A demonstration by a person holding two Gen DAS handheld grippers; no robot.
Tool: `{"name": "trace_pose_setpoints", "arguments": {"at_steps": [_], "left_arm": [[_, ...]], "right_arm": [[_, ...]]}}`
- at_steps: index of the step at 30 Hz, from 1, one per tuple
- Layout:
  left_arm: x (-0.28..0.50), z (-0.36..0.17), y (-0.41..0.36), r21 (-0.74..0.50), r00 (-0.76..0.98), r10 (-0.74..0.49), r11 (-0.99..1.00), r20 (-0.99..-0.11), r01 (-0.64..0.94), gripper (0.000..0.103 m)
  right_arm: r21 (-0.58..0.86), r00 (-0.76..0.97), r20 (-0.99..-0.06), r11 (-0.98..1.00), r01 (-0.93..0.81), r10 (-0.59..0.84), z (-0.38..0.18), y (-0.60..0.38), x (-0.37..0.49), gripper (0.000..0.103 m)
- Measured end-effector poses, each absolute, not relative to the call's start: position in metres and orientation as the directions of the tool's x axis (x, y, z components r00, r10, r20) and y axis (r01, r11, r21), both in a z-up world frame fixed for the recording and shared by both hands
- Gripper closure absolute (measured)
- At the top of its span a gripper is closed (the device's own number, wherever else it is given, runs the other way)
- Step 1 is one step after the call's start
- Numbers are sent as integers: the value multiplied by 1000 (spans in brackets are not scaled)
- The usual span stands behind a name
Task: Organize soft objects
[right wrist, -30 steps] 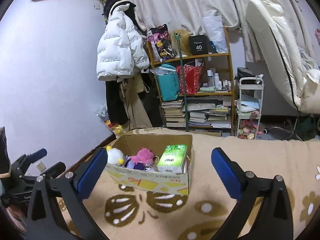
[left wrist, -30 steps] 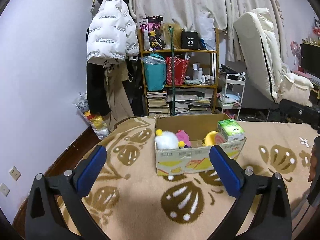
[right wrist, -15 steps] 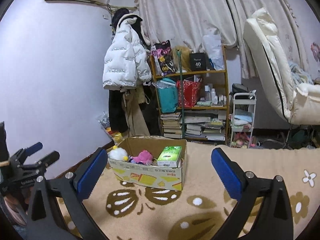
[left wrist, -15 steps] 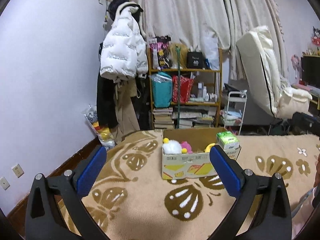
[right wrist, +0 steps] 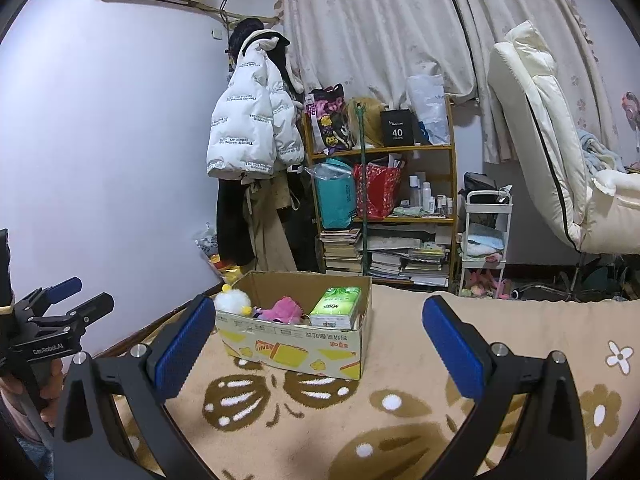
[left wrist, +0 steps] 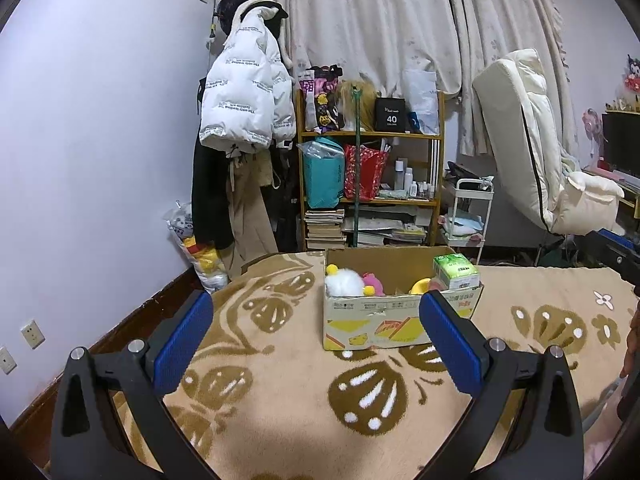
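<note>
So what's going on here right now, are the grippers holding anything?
No. A person holds both grippers above the patterned blanket, and both are open and empty: the left gripper and the right gripper. Ahead of them sits the cardboard box, which holds a white plush, a pink plush, something yellow and a green tissue pack. Nothing soft lies loose on the visible blanket.

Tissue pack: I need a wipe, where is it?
The tissue pack sits in the cardboard box at its right end, beside the pink plush toy, in both views.
</note>
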State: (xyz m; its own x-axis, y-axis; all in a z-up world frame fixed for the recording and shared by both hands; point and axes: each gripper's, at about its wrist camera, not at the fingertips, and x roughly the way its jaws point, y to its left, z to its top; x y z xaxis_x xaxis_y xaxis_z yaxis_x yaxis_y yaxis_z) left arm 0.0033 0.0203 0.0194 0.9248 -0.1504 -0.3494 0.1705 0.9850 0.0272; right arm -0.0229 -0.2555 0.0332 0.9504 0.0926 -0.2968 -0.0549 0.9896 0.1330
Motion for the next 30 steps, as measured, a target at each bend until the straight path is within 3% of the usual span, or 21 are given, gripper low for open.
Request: {"name": "trace_pose_setpoints", "arguments": {"at_steps": [30], "left_arm": [[11,9,11,48,913,-145,983,-382,176,1]], "right_arm": [[134,943,-324,990,-37,79,22,-260,-16,0]]}}
